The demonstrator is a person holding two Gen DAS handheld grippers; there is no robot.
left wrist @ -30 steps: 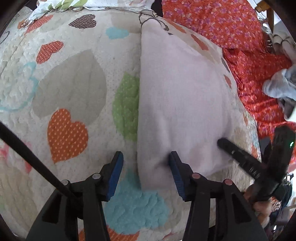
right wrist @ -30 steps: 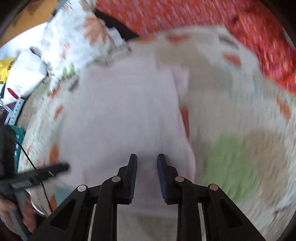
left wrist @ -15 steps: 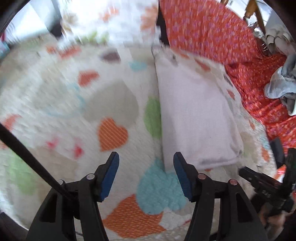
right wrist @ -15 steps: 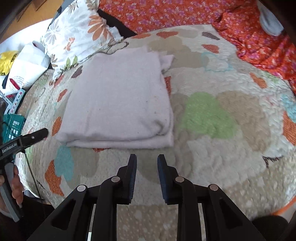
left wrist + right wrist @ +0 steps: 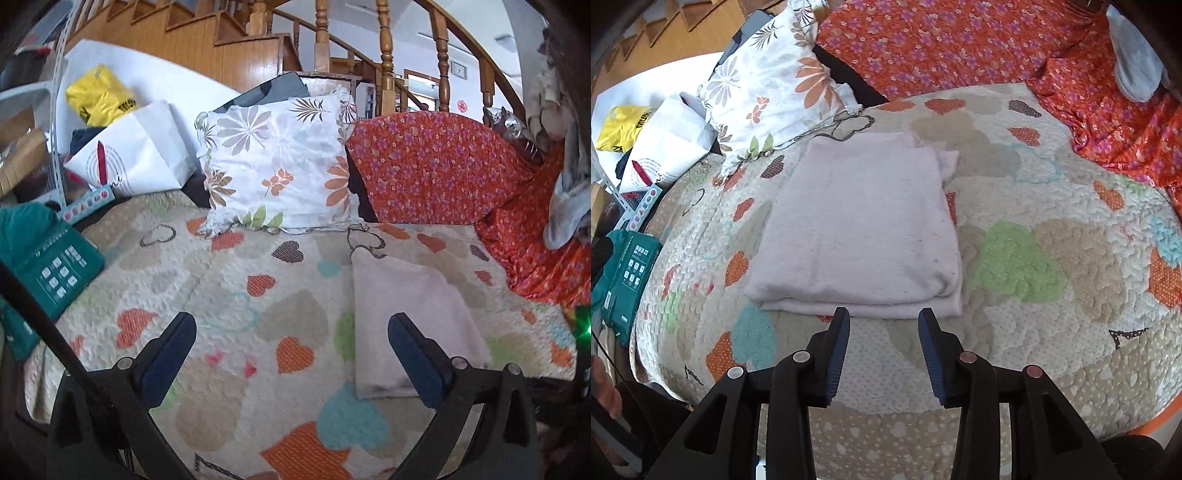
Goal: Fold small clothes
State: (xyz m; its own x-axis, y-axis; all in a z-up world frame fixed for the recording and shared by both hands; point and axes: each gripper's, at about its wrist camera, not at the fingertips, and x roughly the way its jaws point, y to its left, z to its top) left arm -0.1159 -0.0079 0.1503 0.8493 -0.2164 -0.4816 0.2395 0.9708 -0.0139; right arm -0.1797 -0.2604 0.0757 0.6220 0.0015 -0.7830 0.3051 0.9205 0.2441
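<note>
Cloth [image 5: 864, 225], pale pink and folded into a thick rectangle, is lying flat on the quilt [image 5: 1034, 332], a heart-patterned cover over the seat. It is sitting toward the quilt's back edge and left side in the right wrist view, its far corner just beside the pillow [image 5: 768, 85], a white one with leaf prints leaning at the quilt's back edge. A small flap of the same pink fabric is sticking out at the fold's far right corner.

Right tongs [image 5: 884, 354] are hovering just in front of the cloth's near edge, jaws opening, with nothing between them and the pads not touching the fabric. Left tongs [image 5: 291, 354] are spreading wide over the quilt's middle, jaws also opening and empty; in that view the cloth [image 5: 410, 317] is lying to the right, partly behind the right finger.

Red floral cover [image 5: 960, 40] is draping along the back and right of the quilt. White bag [image 5: 136, 151] and yellow bag [image 5: 98, 96] are sitting beyond the quilt's left back corner, and a green box [image 5: 55, 266] is resting at its left edge.
</note>
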